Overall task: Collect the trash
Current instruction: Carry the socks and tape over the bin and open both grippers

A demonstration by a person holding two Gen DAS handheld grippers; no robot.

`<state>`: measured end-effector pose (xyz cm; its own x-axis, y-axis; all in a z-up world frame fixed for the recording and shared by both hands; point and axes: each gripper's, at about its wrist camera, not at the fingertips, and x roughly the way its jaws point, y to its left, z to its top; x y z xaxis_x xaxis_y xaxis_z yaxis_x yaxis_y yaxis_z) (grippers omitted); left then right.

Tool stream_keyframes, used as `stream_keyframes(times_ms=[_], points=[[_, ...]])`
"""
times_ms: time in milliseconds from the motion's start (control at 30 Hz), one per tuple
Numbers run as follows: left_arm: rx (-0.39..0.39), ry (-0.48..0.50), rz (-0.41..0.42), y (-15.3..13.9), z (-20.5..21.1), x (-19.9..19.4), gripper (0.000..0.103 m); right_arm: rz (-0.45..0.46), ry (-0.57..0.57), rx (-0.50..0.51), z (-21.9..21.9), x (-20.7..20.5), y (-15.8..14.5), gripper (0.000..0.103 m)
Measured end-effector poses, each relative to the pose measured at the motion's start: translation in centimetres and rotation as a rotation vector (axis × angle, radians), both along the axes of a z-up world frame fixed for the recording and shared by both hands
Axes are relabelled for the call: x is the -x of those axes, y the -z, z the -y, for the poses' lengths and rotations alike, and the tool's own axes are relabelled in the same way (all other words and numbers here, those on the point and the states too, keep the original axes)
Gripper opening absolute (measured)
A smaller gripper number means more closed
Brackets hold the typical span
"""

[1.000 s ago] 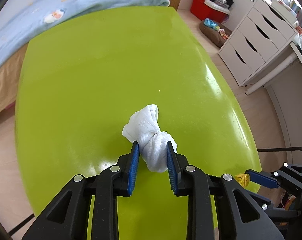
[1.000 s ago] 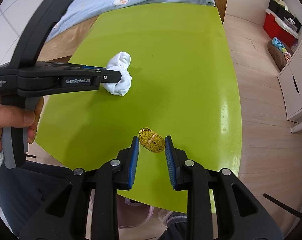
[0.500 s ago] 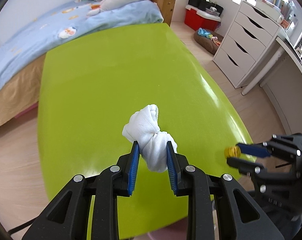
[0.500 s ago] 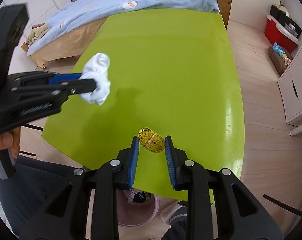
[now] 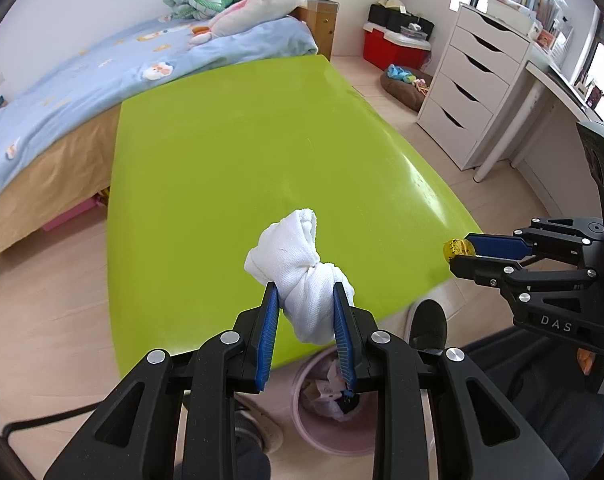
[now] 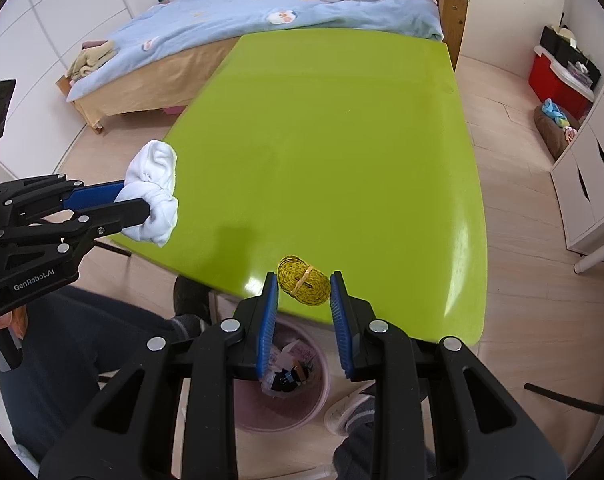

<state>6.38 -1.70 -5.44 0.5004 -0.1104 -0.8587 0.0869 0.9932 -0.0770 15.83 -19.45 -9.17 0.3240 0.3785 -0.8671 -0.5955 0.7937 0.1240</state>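
My left gripper (image 5: 306, 300) is shut on a knotted white cloth (image 5: 298, 268) and holds it in the air above the near edge of the green table (image 5: 242, 160). The cloth also shows in the right wrist view (image 6: 154, 192), held by the left gripper (image 6: 138, 206). My right gripper (image 6: 304, 288) is shut on a coiled yellow tape (image 6: 304, 286), also lifted off the table; the tape shows in the left wrist view (image 5: 456, 249). A pink trash bin (image 5: 330, 400) with scraps inside stands on the floor below both grippers; it also shows in the right wrist view (image 6: 286, 384).
A bed with a blue cover (image 5: 82, 80) lies beyond the table. A white drawer unit (image 5: 474, 84) and a red box (image 5: 394, 46) stand at the right. The person's legs and shoes (image 5: 426, 324) are beside the bin.
Both grippers have pulled up and back from the table with their objects. The pink bin under the table edge has come into view below them.
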Motion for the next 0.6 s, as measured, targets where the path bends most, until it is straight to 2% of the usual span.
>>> stream_keyframes(times_ms=[600], points=[[0.046, 0.011, -0.007, 1.1, 1.6, 9.1, 0.026, -0.022, -0.058, -0.027, 1.1, 9.1, 0.6, 0.026]])
